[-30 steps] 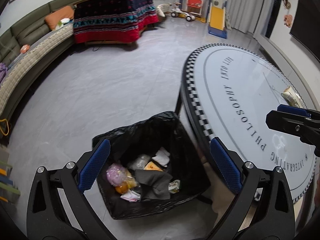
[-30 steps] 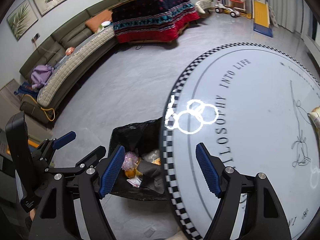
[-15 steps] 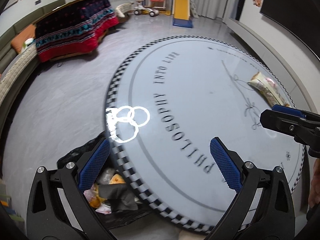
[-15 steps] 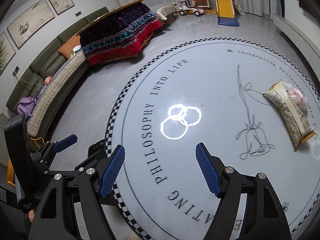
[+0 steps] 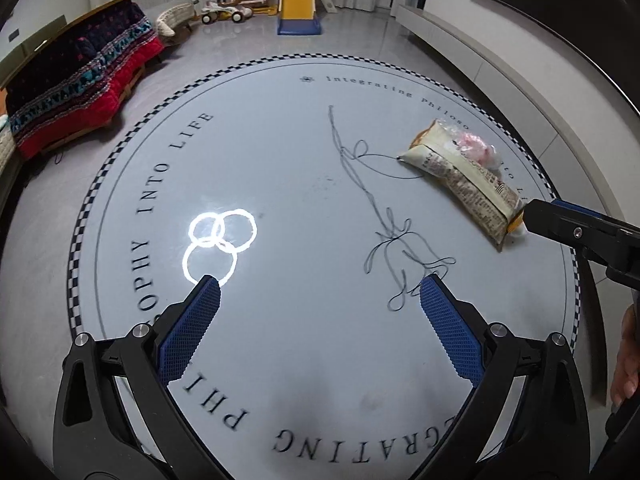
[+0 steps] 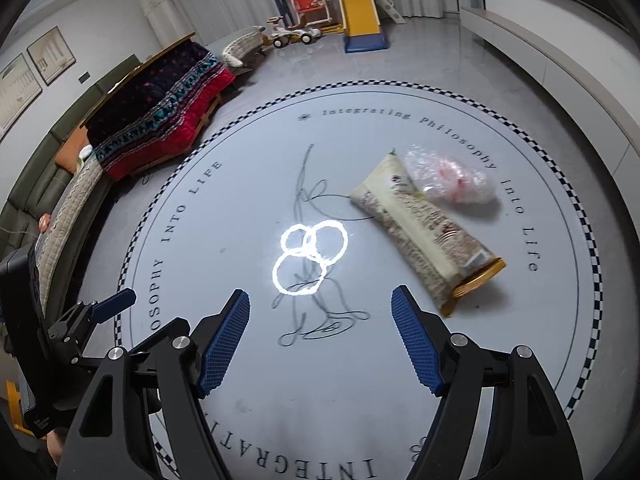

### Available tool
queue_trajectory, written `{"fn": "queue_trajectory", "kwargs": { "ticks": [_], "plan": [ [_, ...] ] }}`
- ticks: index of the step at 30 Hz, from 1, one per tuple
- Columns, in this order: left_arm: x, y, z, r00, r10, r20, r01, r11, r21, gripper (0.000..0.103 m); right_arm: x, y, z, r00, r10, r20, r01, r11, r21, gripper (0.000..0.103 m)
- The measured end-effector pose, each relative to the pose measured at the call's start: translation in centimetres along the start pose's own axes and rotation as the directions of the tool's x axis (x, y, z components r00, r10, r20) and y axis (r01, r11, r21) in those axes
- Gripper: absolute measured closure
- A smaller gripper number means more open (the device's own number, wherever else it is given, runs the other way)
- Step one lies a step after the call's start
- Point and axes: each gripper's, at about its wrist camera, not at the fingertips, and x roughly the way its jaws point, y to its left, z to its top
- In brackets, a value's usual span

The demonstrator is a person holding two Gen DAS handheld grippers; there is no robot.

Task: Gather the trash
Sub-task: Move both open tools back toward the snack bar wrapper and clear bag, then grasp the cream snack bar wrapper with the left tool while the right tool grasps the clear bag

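A long cream snack wrapper (image 6: 424,236) with a gold end lies on the round white table (image 6: 360,380), right of centre. A crumpled clear plastic bag (image 6: 452,178) with pink inside lies just beyond it. Both show in the left wrist view, the wrapper (image 5: 460,178) and the bag (image 5: 476,146). My right gripper (image 6: 320,330) is open and empty, above the table short of the wrapper. My left gripper (image 5: 320,306) is open and empty over the table's middle. The right gripper's finger (image 5: 576,230) shows at the wrapper's near end.
The table has a checkered rim (image 5: 86,216) and printed lettering. A sofa (image 6: 52,184) and a blanket-covered table (image 6: 160,96) stand at the left. Toys and a slide (image 6: 360,12) stand at the back. The trash bin is out of view.
Both grippers have swung right and forward from the black-bagged bin beside the table to over the tabletop. The wrapper and plastic bag have come into closer view. Both grippers stayed open.
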Motion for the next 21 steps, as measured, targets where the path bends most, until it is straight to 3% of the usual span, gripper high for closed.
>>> {"fn": "queue_trajectory", "kwargs": {
  "ticks": [12, 21],
  "plan": [
    [6.8, -8.6, 4.9, 0.993, -0.105, -0.062, 0.103, 0.994, -0.024, 0.006, 3.6, -9.4, 4.4, 0.996, -0.078, -0.032, 0.081, 0.994, 0.075, 0.028],
    [12.6, -10.6, 7.8, 0.98, -0.151, -0.13, 0.133, 0.982, -0.138, 0.006, 8.7, -13.0, 8.8, 0.992, -0.059, -0.108, 0.066, 0.996, 0.066, 0.028]
  ]
}}
